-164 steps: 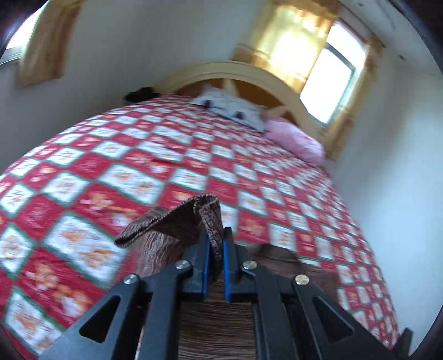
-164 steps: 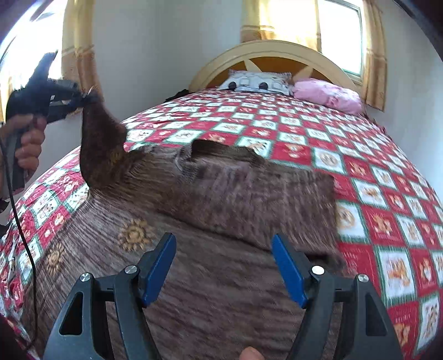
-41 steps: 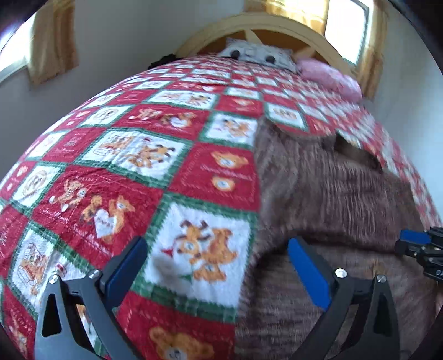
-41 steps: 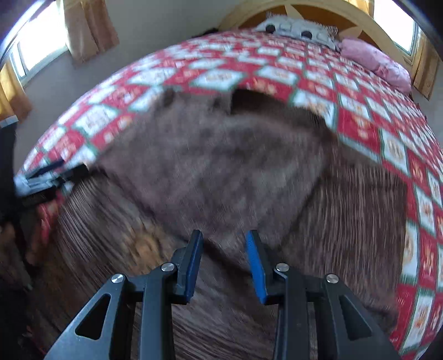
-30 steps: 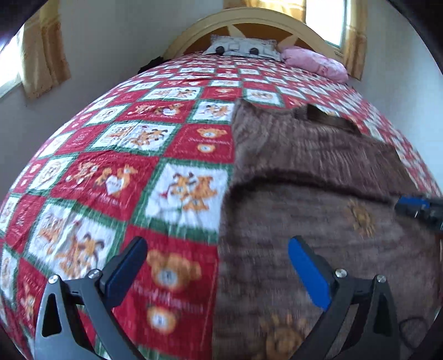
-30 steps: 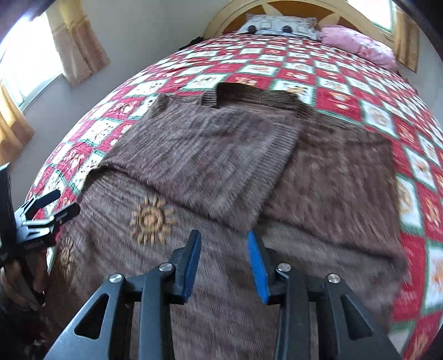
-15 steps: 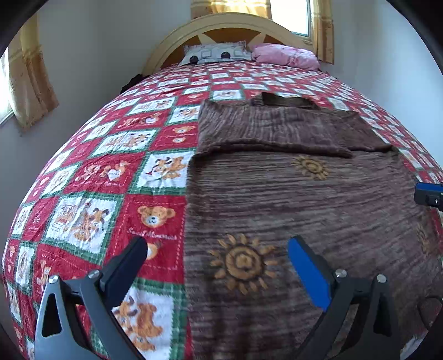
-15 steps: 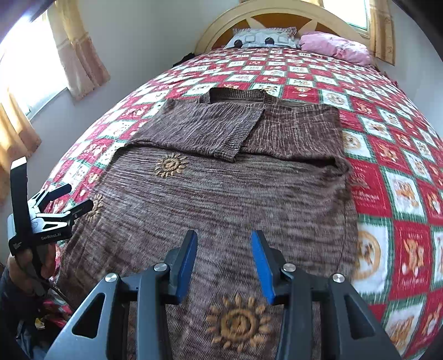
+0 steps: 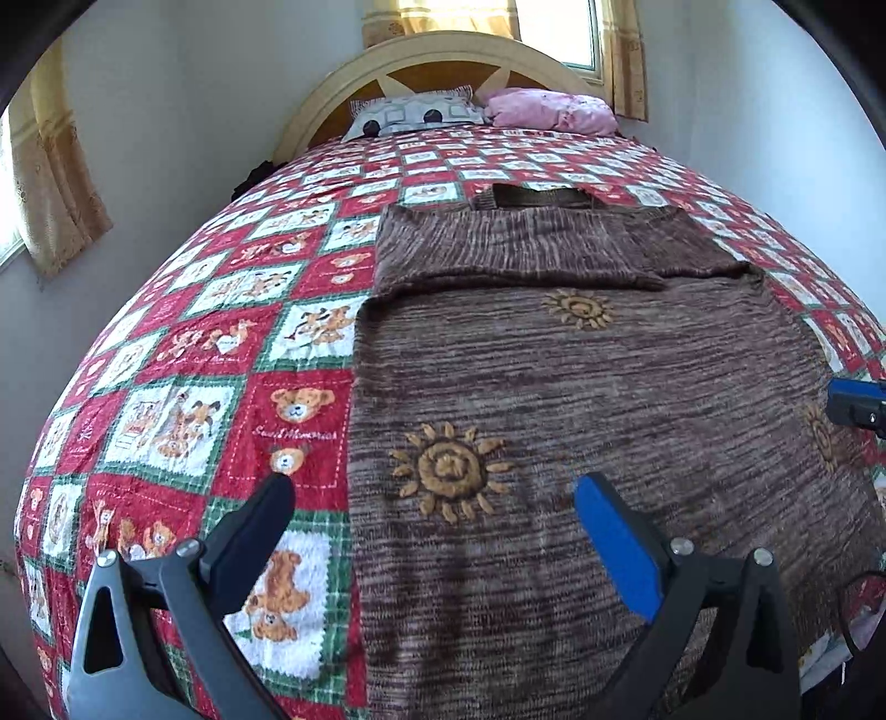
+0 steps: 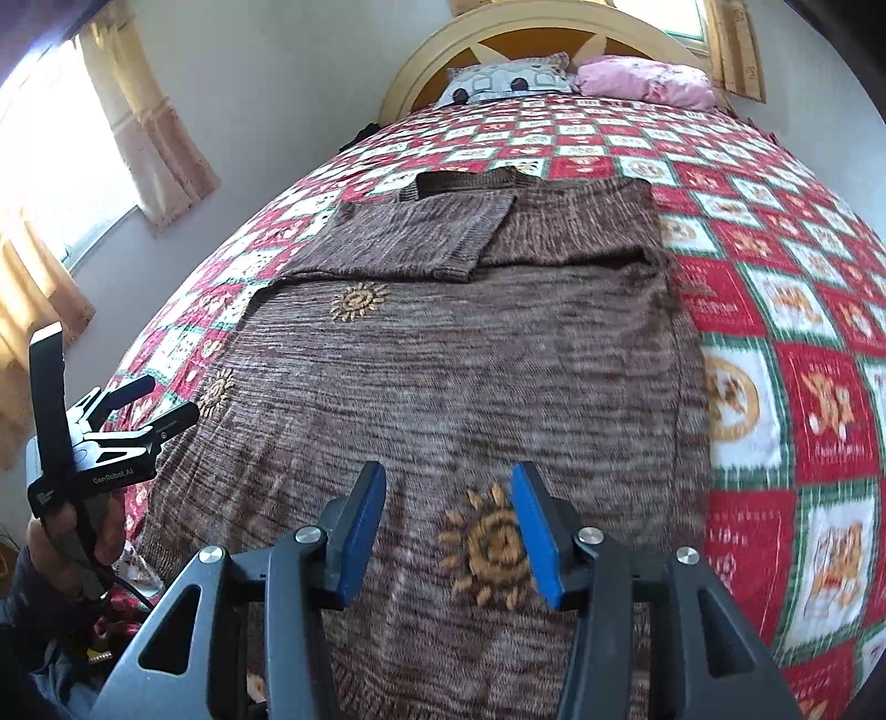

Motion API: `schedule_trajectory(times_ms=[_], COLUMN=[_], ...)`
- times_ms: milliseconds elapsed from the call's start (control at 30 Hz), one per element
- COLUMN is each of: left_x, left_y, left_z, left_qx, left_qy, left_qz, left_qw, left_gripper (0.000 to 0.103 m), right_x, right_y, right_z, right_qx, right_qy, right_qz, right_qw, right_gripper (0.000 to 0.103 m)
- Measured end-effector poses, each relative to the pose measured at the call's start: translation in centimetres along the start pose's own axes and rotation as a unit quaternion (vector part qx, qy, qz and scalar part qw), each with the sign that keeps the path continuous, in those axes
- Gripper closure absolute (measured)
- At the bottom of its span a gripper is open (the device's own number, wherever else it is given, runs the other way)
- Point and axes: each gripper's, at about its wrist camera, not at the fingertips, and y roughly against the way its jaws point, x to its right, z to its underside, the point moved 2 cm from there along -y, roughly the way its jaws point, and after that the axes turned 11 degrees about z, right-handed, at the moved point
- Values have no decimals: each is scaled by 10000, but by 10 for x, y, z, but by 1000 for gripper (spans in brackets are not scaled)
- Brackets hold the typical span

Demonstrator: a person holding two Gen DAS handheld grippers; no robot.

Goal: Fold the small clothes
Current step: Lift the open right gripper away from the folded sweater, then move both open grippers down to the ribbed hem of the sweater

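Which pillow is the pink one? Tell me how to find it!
Look at the bed's curved headboard. Two pillows lean there, above the red checked quilt. The pink pillow is the right one, plain and crumpled; its neighbour, the grey patterned pillow, has black dots.

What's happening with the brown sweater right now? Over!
Left gripper open, empty. Right gripper jaws just been opening, nothing between them. Brown sweater flat on bedspread, sleeves folded in. Nothing in the way.

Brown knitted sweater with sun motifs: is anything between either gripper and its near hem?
Nothing visible. The brown knitted sweater lies flat on the red patchwork bedspread, bare of other items; left gripper and right gripper are both open above it.
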Motion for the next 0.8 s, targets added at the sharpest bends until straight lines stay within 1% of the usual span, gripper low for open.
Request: schedule_trajectory(times_ms=[167, 400, 567, 667, 800], left_x=[7, 17, 16, 14, 12], left_y=[3, 8, 10, 11, 14], left_z=[7, 22, 31, 37, 45], left_qx=[-53, -165, -240, -289, -344], left_qy=[-40, -236, -284, -298, -316], left_qz=[67, 127, 74, 53, 2], left_qw=[10000, 9995, 9993, 9991, 9989], left_gripper=[0, 0, 0, 0, 0], right_x=[11, 21, 21, 20, 19], right_y=[3, 6, 15, 22, 29], right_z=[15, 40, 53, 61, 75], right_qx=[-53, -212, -260, -242, -270], right_qy=[-166, -329, -269, -172, -186], right_qz=[28, 3, 50, 154, 135], right_qw=[9998, 9992, 9993, 9994, 9994], right_gripper=[54, 54, 53, 52, 49])
